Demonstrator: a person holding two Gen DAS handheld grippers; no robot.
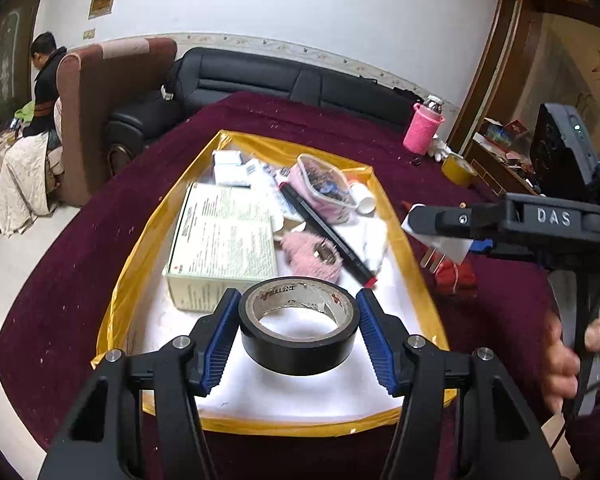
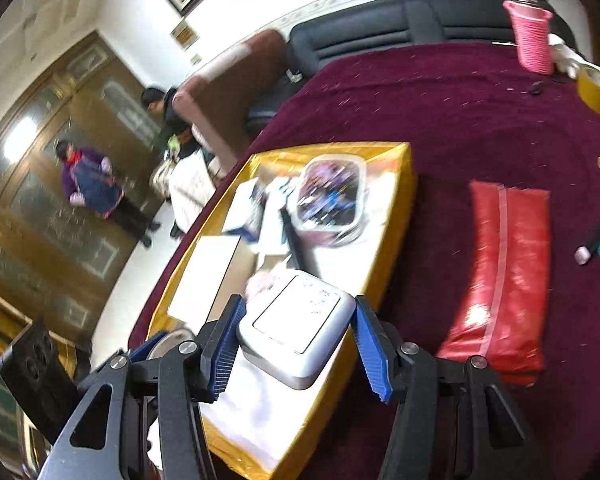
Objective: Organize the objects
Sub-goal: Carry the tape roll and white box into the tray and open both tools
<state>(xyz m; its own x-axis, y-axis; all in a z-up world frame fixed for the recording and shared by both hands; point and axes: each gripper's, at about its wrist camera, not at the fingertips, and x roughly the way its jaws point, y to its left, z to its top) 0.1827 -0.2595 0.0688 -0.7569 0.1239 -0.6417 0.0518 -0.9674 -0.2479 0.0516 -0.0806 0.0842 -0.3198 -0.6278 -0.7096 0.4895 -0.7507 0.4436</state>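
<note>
My left gripper [image 1: 298, 330] is shut on a roll of black tape [image 1: 299, 329], held over the near end of the gold-rimmed tray [image 1: 138, 248]. My right gripper [image 2: 296, 336] is shut on a white plug adapter [image 2: 296, 328] above the tray's right rim [image 2: 396, 216]. In the left wrist view the right gripper [image 1: 416, 224] comes in from the right with the adapter [image 1: 440, 242], its metal prongs pointing down. The tray holds a green-white box [image 1: 224, 240], a black marker [image 1: 326, 232], a pink fluffy item [image 1: 308, 254] and a clear lidded container [image 1: 322, 186].
A red pouch [image 2: 504, 276] lies on the maroon tablecloth right of the tray, with markers [image 2: 598, 242] beyond it. A pink-sleeved bottle [image 1: 424, 128] and a yellow tape roll [image 1: 458, 168] stand at the far right. Sofas and people are behind the table.
</note>
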